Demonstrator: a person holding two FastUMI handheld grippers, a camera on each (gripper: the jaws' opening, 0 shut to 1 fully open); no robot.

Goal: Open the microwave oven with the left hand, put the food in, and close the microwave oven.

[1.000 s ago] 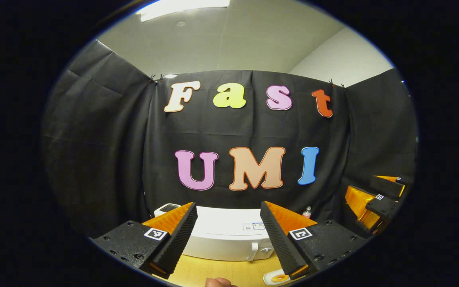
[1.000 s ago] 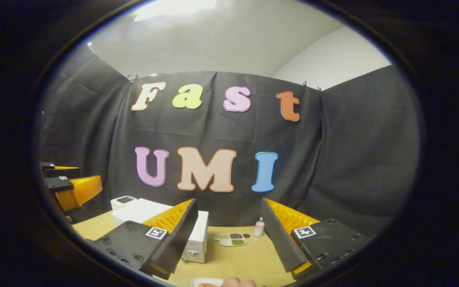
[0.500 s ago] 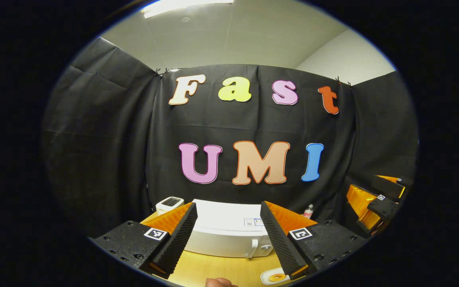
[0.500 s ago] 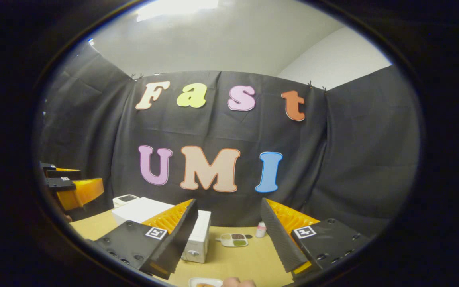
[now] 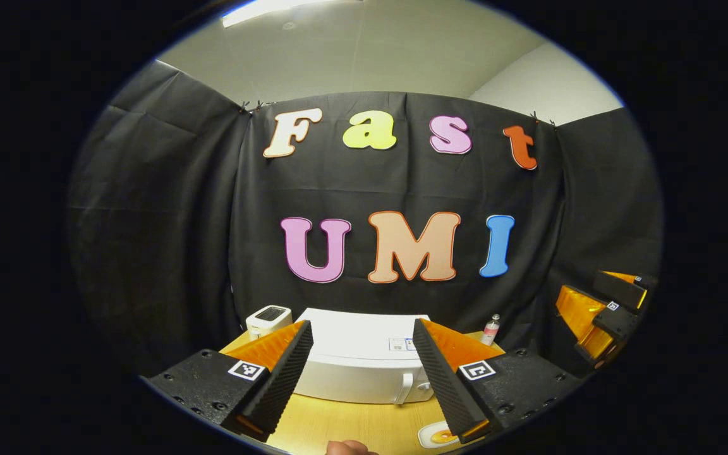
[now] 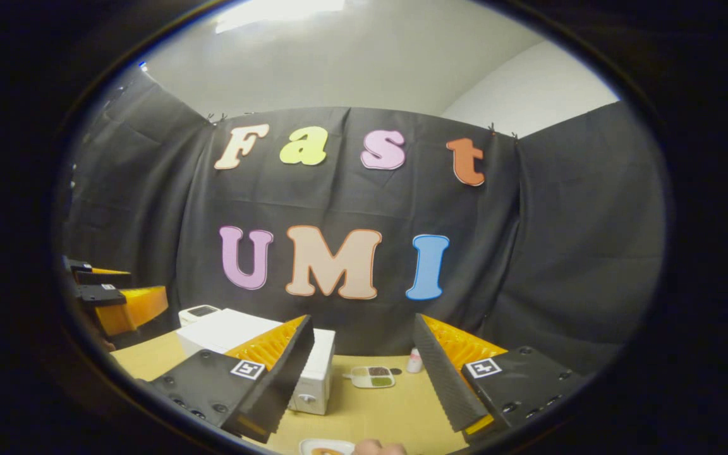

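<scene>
Microwave oven shut; both fingers apparently empty

Left gripper view: faces microwave head-on, near. Right gripper view: further right, angled. Shared: microwave, table.

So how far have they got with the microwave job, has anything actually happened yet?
Barely started. The microwave sits on the table with its door shut, its handle untouched. The left gripper hangs open in the air facing it, holding nothing. The right gripper is open and empty too. The food sits on its plate near the table's front edge. Opening, loading and closing all remain.
</scene>
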